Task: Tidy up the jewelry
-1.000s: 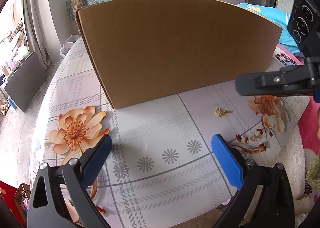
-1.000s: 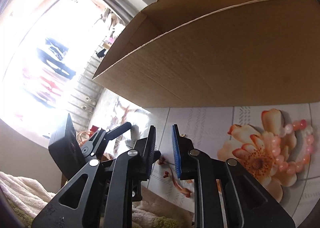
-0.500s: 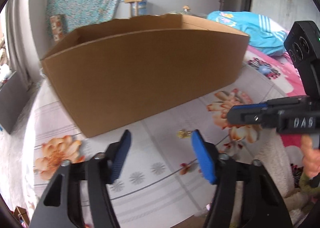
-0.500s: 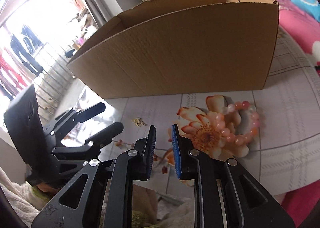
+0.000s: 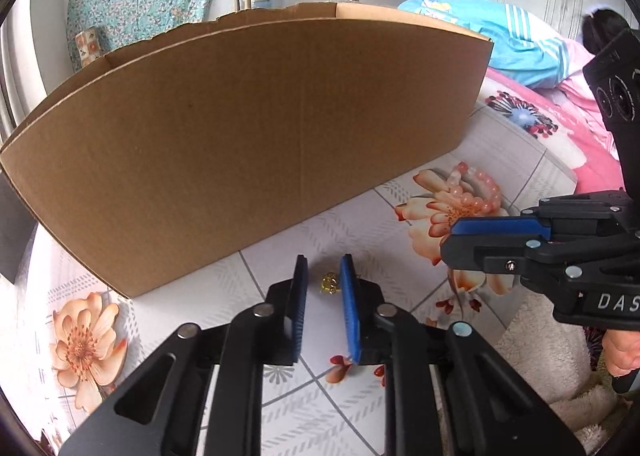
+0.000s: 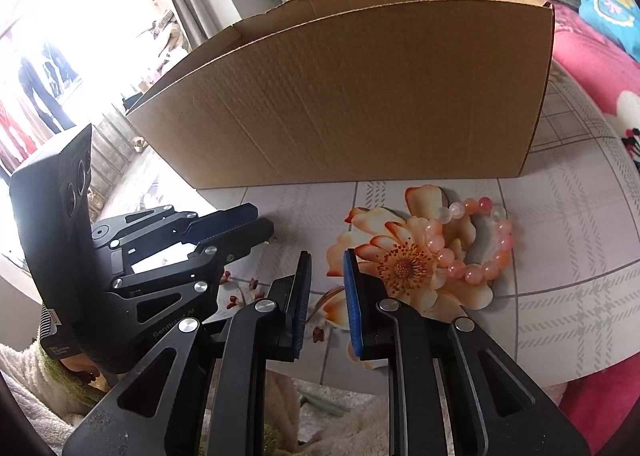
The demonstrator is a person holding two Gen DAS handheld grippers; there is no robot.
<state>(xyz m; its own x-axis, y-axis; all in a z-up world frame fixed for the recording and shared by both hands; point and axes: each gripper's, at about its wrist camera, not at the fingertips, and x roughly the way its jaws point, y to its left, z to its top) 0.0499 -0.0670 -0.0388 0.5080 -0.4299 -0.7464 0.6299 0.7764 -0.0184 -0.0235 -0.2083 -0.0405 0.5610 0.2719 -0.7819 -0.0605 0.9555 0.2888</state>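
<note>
A small gold jewelry piece lies on the flower-patterned tablecloth, in front of a large open cardboard box. My left gripper points down at it. Its jaws are closing with the gold piece in the gap, and the blue pads are not pressing on it. A pink bead bracelet lies on a printed flower, right of my right gripper. That gripper's pads stand a narrow gap apart with nothing between them. In the right wrist view the left gripper is at the left. The left wrist view has the right gripper and the bracelet at the right.
The cardboard box fills the back of the table. Pink floral bedding and a blue cloth lie beyond the table's right edge. A white fluffy cloth lies at the near edge, with a hand on the right gripper's handle.
The left gripper's jaws went from wide open to a narrow gap and shifted right until the gold piece sat between them. The right gripper swung, bringing the bracelet into its view.
</note>
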